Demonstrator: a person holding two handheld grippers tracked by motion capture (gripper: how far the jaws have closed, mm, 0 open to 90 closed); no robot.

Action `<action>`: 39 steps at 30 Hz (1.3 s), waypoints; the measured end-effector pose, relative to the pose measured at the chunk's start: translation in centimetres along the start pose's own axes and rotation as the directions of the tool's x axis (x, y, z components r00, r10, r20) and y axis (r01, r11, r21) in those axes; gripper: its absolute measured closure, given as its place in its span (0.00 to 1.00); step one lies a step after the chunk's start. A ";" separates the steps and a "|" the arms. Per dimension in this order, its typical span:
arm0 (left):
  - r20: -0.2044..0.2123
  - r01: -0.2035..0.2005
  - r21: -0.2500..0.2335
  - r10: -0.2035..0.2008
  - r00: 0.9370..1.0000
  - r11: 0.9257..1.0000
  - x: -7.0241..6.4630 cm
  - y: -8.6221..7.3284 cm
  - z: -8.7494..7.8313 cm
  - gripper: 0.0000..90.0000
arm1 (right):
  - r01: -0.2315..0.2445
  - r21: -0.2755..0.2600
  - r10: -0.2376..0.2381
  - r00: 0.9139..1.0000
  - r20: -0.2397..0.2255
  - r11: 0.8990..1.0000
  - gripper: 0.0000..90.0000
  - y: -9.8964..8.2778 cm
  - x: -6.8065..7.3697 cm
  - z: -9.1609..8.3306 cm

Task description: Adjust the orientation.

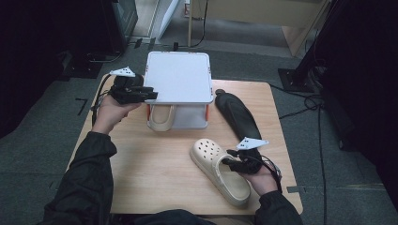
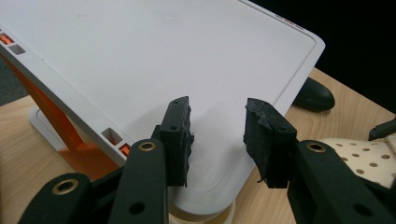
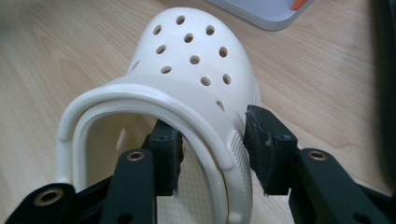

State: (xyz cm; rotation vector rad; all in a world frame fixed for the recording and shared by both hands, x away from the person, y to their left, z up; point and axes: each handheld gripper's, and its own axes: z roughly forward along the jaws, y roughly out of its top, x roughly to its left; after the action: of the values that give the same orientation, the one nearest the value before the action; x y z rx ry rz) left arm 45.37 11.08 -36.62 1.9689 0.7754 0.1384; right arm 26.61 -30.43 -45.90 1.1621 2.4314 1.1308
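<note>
On the wooden table I see a black insole lying just right of the white box, well apart from my work. The box lid is raised and tilted on orange hinges, and a second cream clog sits inside under it. My left gripper reaches in from the left at the lid's edge, its jaws partly apart over the lid surface, pressing on nothing. My right gripper angles down at the cream clog near the table's front right; one jaw is inside the opening, one outside the right side wall, straddling it, though I cannot tell whether the pads press.
</note>
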 end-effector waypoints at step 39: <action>0.004 -0.007 -0.005 0.007 1.000 1.000 -0.1 0.0 0.2 0.69 | -0.049 -0.046 0.054 0.994 0.097 0.998 0.67 2.2 3.3 3.1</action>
State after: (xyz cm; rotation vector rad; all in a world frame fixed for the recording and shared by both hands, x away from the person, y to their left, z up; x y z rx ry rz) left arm 45.35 10.84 -36.73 1.9666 0.7648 0.1400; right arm 27.23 -25.40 -46.02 1.2435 2.3046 1.1076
